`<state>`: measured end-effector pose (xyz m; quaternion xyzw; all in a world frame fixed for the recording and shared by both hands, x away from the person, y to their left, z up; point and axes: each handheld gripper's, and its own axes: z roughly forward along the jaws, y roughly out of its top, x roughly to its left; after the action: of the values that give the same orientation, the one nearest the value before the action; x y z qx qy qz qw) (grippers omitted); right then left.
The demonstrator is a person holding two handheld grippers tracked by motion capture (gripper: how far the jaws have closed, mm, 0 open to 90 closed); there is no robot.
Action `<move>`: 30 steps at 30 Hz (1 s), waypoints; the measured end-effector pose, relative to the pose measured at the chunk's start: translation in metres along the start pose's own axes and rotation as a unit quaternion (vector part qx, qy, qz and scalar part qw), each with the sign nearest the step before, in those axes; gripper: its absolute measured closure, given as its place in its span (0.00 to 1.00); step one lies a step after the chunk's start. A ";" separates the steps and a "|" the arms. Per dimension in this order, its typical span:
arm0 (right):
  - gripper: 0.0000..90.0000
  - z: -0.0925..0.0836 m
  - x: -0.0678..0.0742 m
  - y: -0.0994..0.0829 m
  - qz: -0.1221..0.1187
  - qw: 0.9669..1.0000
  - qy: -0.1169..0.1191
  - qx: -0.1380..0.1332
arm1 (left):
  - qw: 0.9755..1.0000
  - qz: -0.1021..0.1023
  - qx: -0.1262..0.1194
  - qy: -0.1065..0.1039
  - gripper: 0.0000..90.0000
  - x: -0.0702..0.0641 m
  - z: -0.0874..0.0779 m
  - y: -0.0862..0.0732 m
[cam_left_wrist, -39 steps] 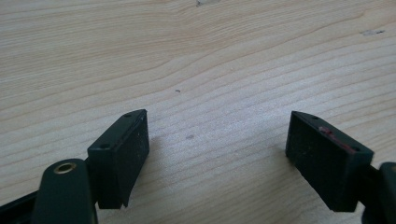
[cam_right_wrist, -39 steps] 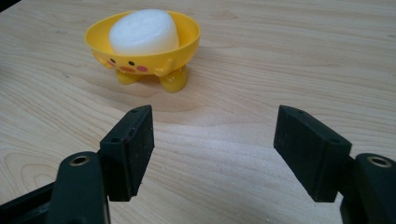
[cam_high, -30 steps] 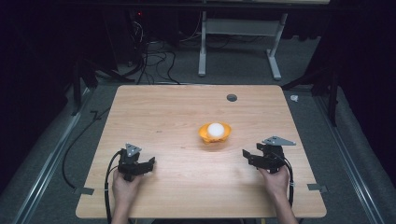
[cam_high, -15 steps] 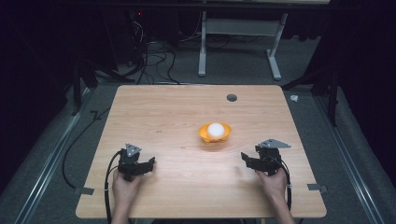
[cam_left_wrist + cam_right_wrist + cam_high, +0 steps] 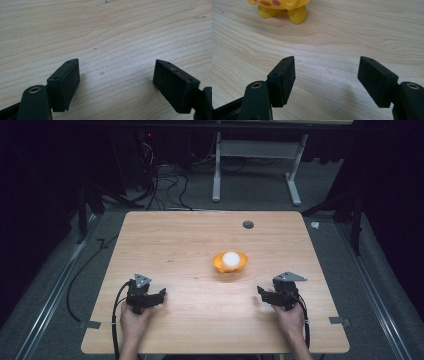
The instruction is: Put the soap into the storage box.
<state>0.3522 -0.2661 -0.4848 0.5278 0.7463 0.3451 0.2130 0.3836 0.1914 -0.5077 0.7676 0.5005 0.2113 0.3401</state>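
Note:
A yellow-orange toy (image 5: 230, 261) with a white round top stands on the wooden table (image 5: 190, 240), right of centre. The right gripper view shows its yellow feet and red spots (image 5: 287, 10) at the upper left. My left gripper (image 5: 156, 296) rests near the front left of the table, its jaws apart over bare wood (image 5: 116, 65). Near the front right sits my right gripper (image 5: 267, 295), its jaws also apart with nothing between them (image 5: 327, 61). The toy is well beyond its tips.
A dark round hole (image 5: 248, 224) sits in the table's far right part. A cable (image 5: 116, 320) trails from the left gripper over the front edge. Beyond the table are a dark floor, tangled cables and a white stand (image 5: 255, 165).
My right gripper has slid a little toward the near edge of the table. The left gripper and the toy stay where they were.

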 end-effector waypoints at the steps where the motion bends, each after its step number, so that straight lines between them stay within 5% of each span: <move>1: 0.35 0.001 0.000 0.000 0.000 1.000 0.000 0.001 | 1.000 0.000 0.000 0.000 0.24 0.000 0.000 0.000; 13: 0.35 0.008 0.006 -0.004 -0.021 0.999 -0.025 0.015 | 1.000 0.000 0.000 0.000 0.24 0.000 0.000 0.000; 30: 0.33 0.016 0.005 -0.009 -0.018 0.999 -0.025 0.014 | 1.000 0.000 0.000 0.000 0.24 0.000 0.000 0.000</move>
<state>0.3560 -0.2589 -0.5024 0.5253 0.7553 0.3171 0.2302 0.3836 0.1914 -0.5077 0.7676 0.5004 0.2112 0.3402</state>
